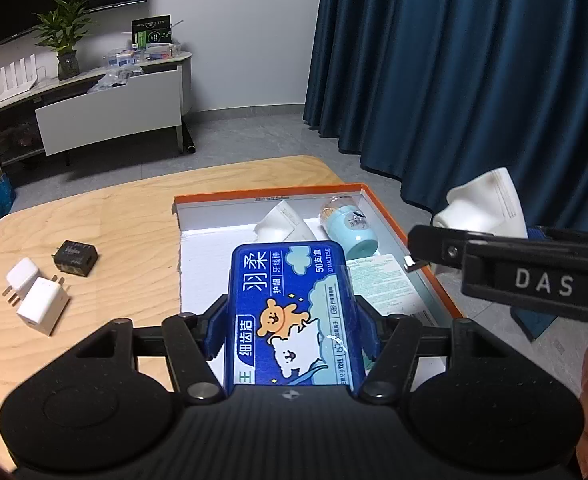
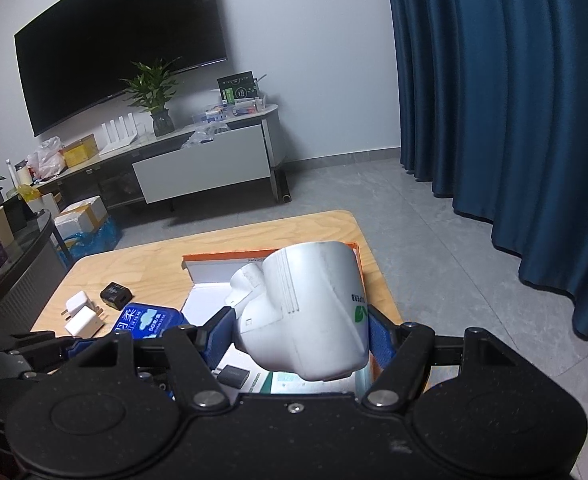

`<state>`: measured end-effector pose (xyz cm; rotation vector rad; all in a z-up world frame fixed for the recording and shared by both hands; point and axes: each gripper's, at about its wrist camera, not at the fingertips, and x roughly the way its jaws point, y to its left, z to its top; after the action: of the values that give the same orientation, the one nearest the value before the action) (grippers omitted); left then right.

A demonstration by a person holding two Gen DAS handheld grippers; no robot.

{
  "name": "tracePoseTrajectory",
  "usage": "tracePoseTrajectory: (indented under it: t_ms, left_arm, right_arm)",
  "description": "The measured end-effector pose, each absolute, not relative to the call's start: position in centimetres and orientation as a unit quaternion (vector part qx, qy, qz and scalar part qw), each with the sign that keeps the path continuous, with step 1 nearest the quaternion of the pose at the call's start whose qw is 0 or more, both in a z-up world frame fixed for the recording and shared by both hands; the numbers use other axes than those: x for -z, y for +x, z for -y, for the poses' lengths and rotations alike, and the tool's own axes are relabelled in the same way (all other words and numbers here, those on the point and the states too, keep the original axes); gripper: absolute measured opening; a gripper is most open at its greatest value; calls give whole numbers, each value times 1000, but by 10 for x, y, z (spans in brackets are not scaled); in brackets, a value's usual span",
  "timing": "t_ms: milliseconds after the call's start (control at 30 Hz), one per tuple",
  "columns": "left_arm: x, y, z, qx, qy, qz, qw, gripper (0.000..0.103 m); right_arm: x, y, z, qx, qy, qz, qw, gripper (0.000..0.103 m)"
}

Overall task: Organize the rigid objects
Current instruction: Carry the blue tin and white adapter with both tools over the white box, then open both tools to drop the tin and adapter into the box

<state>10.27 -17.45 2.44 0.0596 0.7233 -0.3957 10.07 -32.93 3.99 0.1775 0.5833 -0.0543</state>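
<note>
Over the orange box (image 1: 434, 276) on the counter (image 1: 94, 216), the left hand-held gripper (image 1: 290, 312) clamps a blue floss box (image 1: 294, 312) while the right hand-held gripper (image 2: 300, 320) clasps a white bottle (image 2: 310, 312).

Shiny things and soft-looking things

The blue box (image 1: 294, 312) looks glossy, the table (image 1: 106, 216) is pale wood with wavy grain, the white bottle (image 2: 314, 312) is smooth matt plastic, the curtain (image 1: 474, 72) is cloth.
</note>
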Motion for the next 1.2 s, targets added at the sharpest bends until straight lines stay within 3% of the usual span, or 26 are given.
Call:
tracePoseTrajectory:
  t_ms: [1000, 1200]
  left_arm:
    - [-7, 141, 192, 195, 23, -375, 906, 64]
    - [-2, 146, 193, 191, 23, -383, 904, 64]
  right_arm:
    - [-19, 188, 338, -1, 75, -326, 943, 83]
    - [-24, 200, 350, 2, 102, -291, 951, 86]
